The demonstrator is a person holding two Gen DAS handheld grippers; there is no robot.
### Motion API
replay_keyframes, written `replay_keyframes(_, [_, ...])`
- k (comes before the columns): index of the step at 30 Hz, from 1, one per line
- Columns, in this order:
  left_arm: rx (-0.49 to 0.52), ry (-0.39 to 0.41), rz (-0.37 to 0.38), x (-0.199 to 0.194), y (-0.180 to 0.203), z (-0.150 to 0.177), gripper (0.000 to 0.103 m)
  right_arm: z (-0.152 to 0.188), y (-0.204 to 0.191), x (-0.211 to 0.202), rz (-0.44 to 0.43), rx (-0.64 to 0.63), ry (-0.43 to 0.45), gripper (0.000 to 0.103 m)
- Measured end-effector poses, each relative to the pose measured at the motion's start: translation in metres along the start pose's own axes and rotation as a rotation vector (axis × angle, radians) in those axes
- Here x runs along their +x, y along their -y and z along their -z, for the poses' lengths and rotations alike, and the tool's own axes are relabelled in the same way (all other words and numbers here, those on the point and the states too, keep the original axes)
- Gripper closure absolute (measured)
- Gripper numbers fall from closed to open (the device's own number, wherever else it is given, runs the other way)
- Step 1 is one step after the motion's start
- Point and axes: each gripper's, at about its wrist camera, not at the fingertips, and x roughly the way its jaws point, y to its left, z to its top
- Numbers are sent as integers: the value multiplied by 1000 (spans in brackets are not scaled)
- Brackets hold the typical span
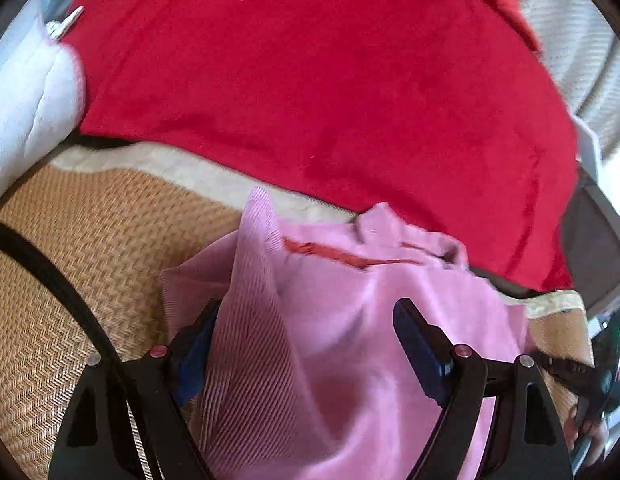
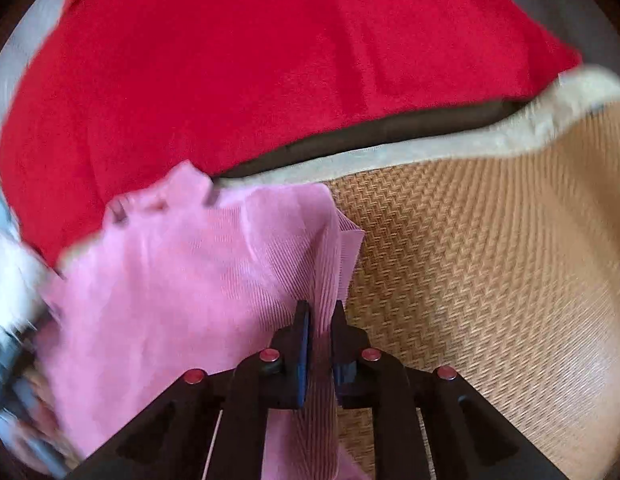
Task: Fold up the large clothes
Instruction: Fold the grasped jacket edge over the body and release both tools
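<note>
- Pink garment [image 1: 330, 360] filled the space nearest my left gripper [image 1: 305, 332], bunched up between its two fingers.
- My left gripper's jaws stood spread wide, one finger [image 1: 420, 348] lying against the pink cloth and the other half buried in a ribbed fold; I could not tell whether the pads were really pressing on it or only had it lying between them.
- My right gripper [image 2: 320, 332] was clenched on a ribbed edge of the same pink garment [image 2: 169, 280], the narrow strip of cloth pinched between the two blue pads [image 2: 303, 360].
- From the right view, the rest of the garment spread out to the left of that grip, with its far end crumpled.
- It lay on a woven straw mat [image 1: 89, 260] with a pale cloth border [image 2: 430, 152].
- A red seam or lining [image 1: 330, 254] showed in a slit near the garment's far edge.
- Beyond the mat lay a large red blanket [image 1: 310, 80], spread flat; the garment's far end touched or overlapped its near edge.
- A white plush thing [image 1: 29, 100] sat at the blanket's left side.
- No container was in view in either picture.
</note>
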Motion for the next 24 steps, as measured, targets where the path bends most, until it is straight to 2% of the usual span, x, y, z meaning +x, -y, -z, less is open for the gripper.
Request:
replay_keyframes(2, [45,23,24,-8,11,2,18,-6,7,-15,-44,47,50,90])
replay_keyframes(4, [101,41,28,-14,23,6,18,-11,4,-35,-58,43,148,85])
replay_keyframes(5, [145,47,25,-16,32,10,18,-11,0,-43,-72,35,179,77])
replay_keyframes(8, [265,57,-26,-18,54,22,17,-11,-18,-52,-120,-15,231,21])
replay_keyframes(10, [327,54,-75,-14,63,29,17,-3,-32,-57,-128,-70,284,22])
replay_keyframes(11, [359,46,-110,-10,67,33,17,-1,-40,-53,-123,-105,271,24])
replay_keyframes(14, [398,21,-148,0,71,41,17,4,-61,-33,-143,-164,204,44])
replay_keyframes(15, [405,15,-160,3,71,43,17,7,-66,-26,-149,-178,173,46])
replay_keyframes(19, [444,5,-186,12,75,49,17,16,-78,8,-112,-207,86,47])
replay_keyframes(22, [458,4,-194,17,75,54,17,22,-67,38,-63,-206,9,49])
replay_keyframes(24, [459,2,-202,18,75,54,17,23,-67,38,-54,-228,19,49])
